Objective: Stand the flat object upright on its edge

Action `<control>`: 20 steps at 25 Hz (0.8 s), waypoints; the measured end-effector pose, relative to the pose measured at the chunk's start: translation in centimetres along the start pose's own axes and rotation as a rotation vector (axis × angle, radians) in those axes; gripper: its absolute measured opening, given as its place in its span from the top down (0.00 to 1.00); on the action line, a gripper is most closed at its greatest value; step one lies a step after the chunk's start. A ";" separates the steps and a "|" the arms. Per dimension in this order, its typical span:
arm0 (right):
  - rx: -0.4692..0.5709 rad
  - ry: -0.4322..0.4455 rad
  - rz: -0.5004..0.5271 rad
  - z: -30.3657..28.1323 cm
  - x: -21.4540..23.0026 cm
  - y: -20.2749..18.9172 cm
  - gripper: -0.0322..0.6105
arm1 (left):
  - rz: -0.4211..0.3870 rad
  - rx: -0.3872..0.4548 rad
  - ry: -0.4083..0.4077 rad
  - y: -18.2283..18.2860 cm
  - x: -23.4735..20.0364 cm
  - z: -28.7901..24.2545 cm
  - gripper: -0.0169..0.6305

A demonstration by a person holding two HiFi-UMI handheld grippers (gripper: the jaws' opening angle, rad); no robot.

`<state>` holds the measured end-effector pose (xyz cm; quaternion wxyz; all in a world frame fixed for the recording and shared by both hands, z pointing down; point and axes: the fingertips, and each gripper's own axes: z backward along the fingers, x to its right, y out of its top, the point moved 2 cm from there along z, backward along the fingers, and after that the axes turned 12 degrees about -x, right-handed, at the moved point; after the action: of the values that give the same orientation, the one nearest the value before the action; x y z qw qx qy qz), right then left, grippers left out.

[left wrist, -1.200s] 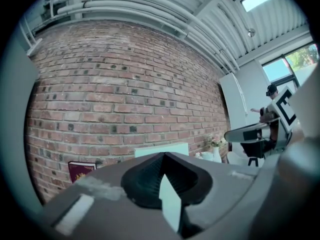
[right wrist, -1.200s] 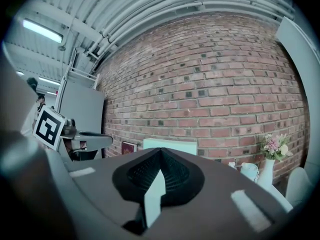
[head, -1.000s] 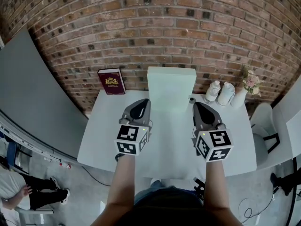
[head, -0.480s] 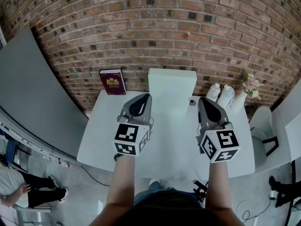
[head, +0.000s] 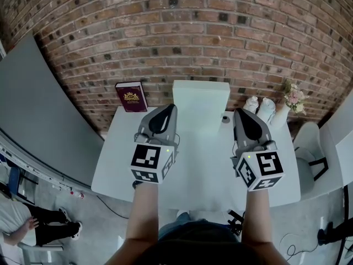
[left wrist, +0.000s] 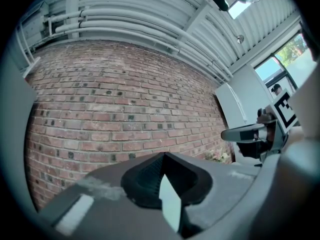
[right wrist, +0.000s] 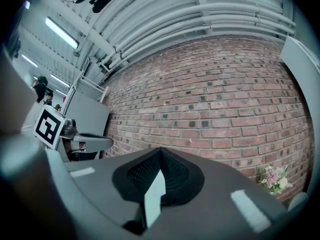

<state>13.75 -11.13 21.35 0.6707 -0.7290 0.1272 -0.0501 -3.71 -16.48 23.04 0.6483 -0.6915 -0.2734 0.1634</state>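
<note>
Backing the table (head: pixel 118 159), brick wall (head: pixel 182 37) faces left gripper (head: pixel 169 109) and right gripper (head: pixel 241 114), jaws closed.

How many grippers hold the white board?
2. The left gripper pinches the left edge of the board; the right gripper pinches its right edge. Neither is hidden.

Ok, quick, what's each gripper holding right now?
Left gripper: shut on the white board, left edge.
Right gripper: shut on the white board, right edge.
</note>
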 end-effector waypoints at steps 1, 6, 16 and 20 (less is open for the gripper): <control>0.003 -0.001 0.001 0.0 0.0 0.1 0.95 | -0.002 0.001 -0.002 0.1 0.0 0.0 0.97; 0.010 -0.006 0.003 0.0 -0.1 0.2 0.95 | -0.010 0.005 -0.003 0.4 -0.1 0.1 0.97; 0.019 -0.014 0.019 -0.1 -0.2 0.2 0.95 | -0.015 0.015 -0.001 0.7 -0.3 0.0 0.97; 0.024 -0.016 0.033 -0.1 -0.2 0.4 0.95 | -0.024 0.018 0.005 0.9 -0.3 0.1 0.97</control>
<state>13.49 -11.17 20.93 0.6811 -0.7191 0.1334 -0.0345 -3.83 -16.53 22.07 0.6570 -0.6830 -0.2783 0.1563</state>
